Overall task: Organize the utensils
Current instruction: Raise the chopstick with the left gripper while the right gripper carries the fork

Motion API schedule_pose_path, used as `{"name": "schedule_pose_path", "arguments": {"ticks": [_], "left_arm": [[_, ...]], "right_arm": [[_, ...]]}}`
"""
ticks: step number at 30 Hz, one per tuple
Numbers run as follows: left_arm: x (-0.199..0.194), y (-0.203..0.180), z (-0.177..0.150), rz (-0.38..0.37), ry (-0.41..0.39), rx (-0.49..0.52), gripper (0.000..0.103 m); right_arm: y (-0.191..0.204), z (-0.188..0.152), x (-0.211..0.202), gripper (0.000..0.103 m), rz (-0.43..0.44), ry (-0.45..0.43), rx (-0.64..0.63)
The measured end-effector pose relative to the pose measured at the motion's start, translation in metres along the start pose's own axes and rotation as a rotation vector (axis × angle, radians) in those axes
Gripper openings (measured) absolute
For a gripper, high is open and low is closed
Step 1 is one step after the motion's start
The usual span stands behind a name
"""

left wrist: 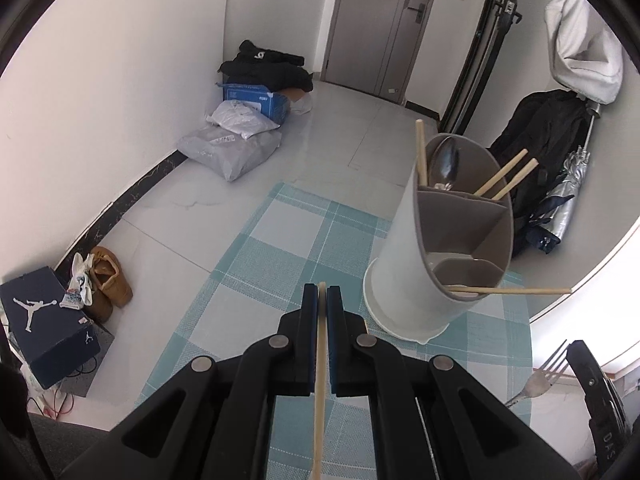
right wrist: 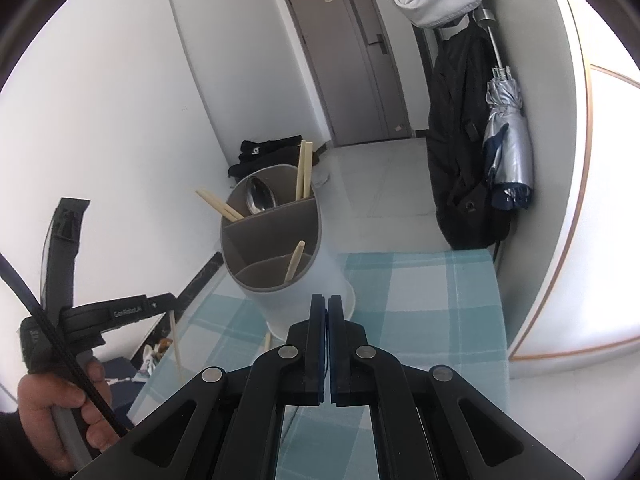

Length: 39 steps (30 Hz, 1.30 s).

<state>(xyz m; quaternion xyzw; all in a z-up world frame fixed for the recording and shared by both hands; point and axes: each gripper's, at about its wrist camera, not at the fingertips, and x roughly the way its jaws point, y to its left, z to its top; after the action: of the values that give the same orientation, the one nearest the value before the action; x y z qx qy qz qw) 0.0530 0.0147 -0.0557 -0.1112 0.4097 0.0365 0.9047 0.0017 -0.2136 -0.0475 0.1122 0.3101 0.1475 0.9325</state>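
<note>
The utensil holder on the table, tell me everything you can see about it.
The utensil holder is a white, plastic-looking cylinder with a grey lining and a slanted rim, standing upright in a shallow white base on the blue checked tablecloth. Grey dividers split it into compartments. The tall back one holds a metal spoon and several chopsticks; the low front one holds a single chopstick leaning out over the rim. No tongs touch it.

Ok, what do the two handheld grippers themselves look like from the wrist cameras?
Both the left gripper and the right gripper are matte black, with angular linkage arms, round silver pivot pins and dark blue finger pads. Seen from the right wrist, the left unit carries white "GenRobot.AI" lettering, and a black cable crosses it.
</note>
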Motion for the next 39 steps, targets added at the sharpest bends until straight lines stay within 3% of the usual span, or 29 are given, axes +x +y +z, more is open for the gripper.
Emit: {"name": "schedule_pose_path", "arguments": {"ticks": [8, 13, 25, 39], "left_arm": [[-0.038, -0.011, 0.003, -0.085, -0.103, 0.081, 0.001], [-0.050, -0.020, -0.003, -0.105, -0.126, 0.154, 0.001], [-0.082, -0.032, -0.016, -0.177, -0.111, 0.203, 0.001], [-0.109, -0.042, -0.007, -0.235, -0.138, 0.237, 0.001]], "right_arm": [[0.008, -0.008, -0.014, 0.001, -0.042, -0.019, -0.020], [0.012, -0.013, -0.022, 0.001, -0.063, -0.022, -0.028], [0.021, -0.011, -0.035, 0.001, -0.151, -0.053, -0.030], [0.031, 0.007, -0.058, 0.001, -0.138, -0.118, -0.045]]}}
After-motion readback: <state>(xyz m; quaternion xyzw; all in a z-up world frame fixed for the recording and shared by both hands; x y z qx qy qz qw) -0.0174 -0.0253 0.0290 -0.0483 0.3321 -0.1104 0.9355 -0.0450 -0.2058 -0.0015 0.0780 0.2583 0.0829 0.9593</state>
